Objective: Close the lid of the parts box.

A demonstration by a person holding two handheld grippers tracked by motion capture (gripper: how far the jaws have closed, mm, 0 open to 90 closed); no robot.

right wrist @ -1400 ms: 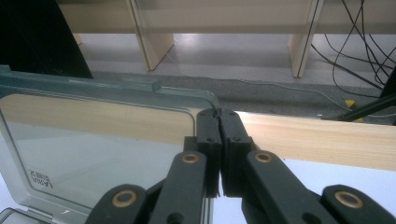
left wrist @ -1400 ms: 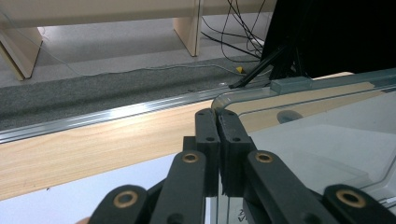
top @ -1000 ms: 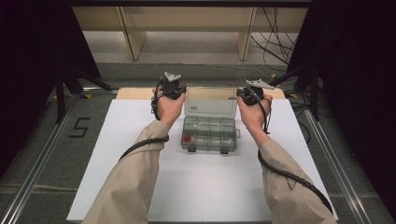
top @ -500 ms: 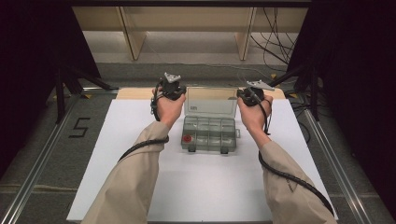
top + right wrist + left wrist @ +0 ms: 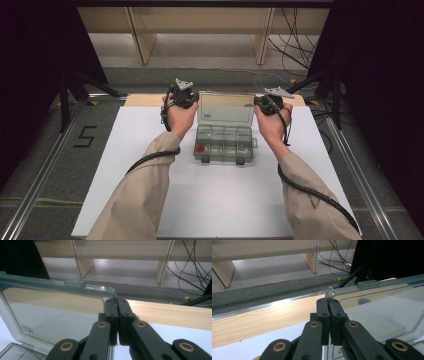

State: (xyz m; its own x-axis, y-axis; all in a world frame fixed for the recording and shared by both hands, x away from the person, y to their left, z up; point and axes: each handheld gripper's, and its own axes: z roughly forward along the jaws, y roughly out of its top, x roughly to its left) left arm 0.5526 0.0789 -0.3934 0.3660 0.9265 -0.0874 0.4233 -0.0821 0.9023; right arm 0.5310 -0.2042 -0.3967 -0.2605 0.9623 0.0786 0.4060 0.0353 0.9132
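Left gripper [image 5: 328, 300] clenched, tips at the near corner of the lid [image 5: 387, 312]; whether pinching its rim or just touching, cannot tell. Right gripper [image 5: 117, 300] clenched likewise at the lid's other top corner. Seen from above: clear box [image 5: 224, 142] mid-table on white sheet [image 5: 150, 200], lid raised behind it, one gripper at each upper corner, red piece [image 5: 201, 149] in a front-left cell. Gripper views add wooden edge [image 5: 262, 320], grey floor, shelf legs, cables beyond. Forearms flank the box.

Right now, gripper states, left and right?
Left gripper: shut, at the open lid's corner.
Right gripper: shut, at the lid's other corner.
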